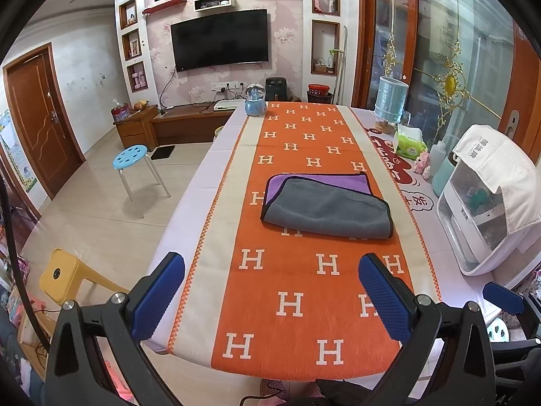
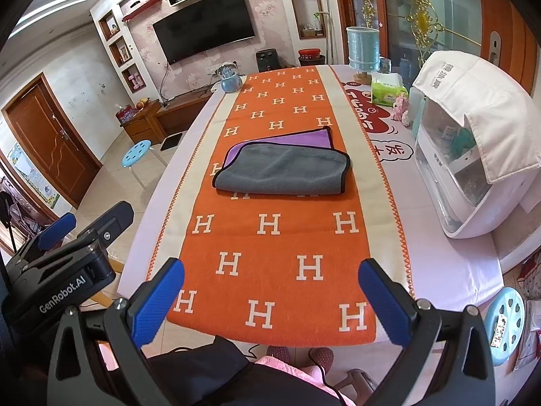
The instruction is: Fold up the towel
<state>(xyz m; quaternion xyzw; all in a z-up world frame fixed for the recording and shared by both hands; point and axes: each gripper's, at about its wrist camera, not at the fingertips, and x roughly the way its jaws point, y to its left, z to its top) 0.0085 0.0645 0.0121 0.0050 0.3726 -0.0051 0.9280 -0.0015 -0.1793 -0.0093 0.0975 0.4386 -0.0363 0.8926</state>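
Towel (image 1: 326, 203) at twelve o'clock from the left gripper (image 1: 272, 291) in the left wrist view: folded over, grey side up, purple strip exposed along the far edge, flat on the orange runner (image 1: 287, 304). Well apart from both blue fingers (image 1: 159, 291), ahead of them and roughly centred on the gap. Fingers spread wide, released, nothing between them, hovering above the table's (image 1: 189, 223) near end. Right gripper's blue tip (image 1: 502, 299) just visible at four o'clock. White appliance (image 1: 487, 203) under a cloth cover at two o'clock; blue stool (image 1: 130, 157) on the floor at ten o'clock.

Right wrist view: same folded towel (image 2: 282, 169) at twelve o'clock, slightly toward eleven, lying on the runner (image 2: 270, 270), clear of the right gripper (image 2: 272, 291). Blue pads (image 2: 383, 299) wide apart, released, gripping nothing. Left gripper (image 2: 55, 226) at nine o'clock, beside the table edge (image 2: 456, 270), also off the towel. White appliance (image 2: 473, 169) at two o'clock.
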